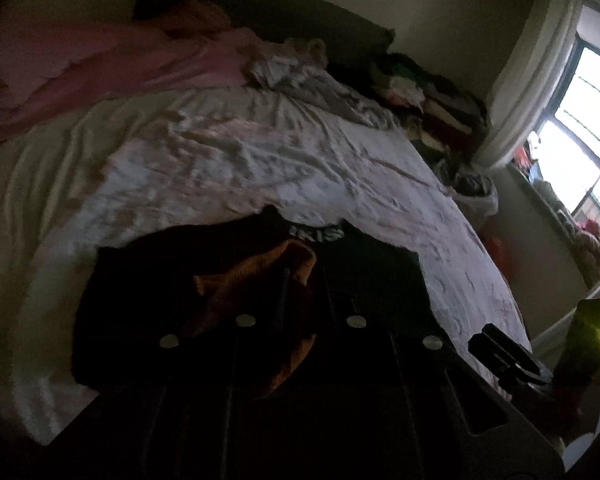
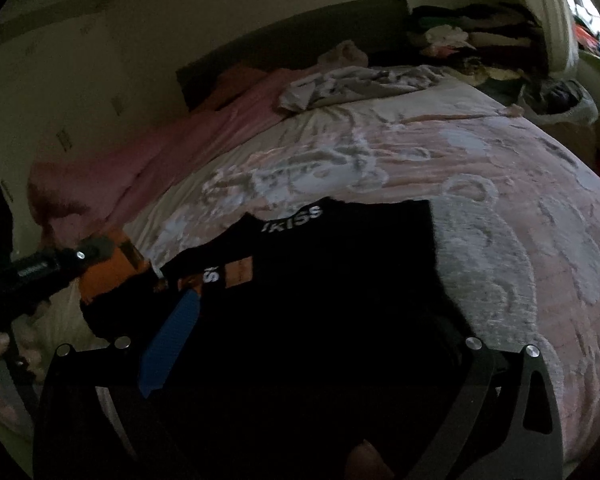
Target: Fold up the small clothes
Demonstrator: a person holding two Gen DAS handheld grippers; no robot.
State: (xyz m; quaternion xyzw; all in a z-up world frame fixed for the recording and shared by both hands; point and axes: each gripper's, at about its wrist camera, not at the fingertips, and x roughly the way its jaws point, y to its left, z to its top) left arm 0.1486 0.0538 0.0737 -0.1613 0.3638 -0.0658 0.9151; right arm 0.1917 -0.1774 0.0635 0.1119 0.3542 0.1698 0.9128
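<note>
A small black garment [image 2: 340,280] with white lettering on its waistband and an orange inner layer [image 1: 256,276] lies on the bed near its front edge. In the left wrist view my left gripper [image 1: 288,276] has its fingers close together, pinching the orange and black fabric. In the right wrist view my right gripper [image 2: 312,288] is open wide over the black garment, with its blue-padded left finger [image 2: 172,340] on the cloth; the right finger is lost in the dark. The left gripper's body [image 2: 48,268] shows at the left of that view.
The bed [image 2: 480,184] has a wrinkled pink and white patterned cover. A pink blanket [image 1: 100,64] and a grey crumpled cloth [image 1: 300,76] lie near the dark headboard [image 2: 300,36]. A pile of clothes [image 1: 432,100] sits at the far right corner. A window [image 1: 580,136] is at right.
</note>
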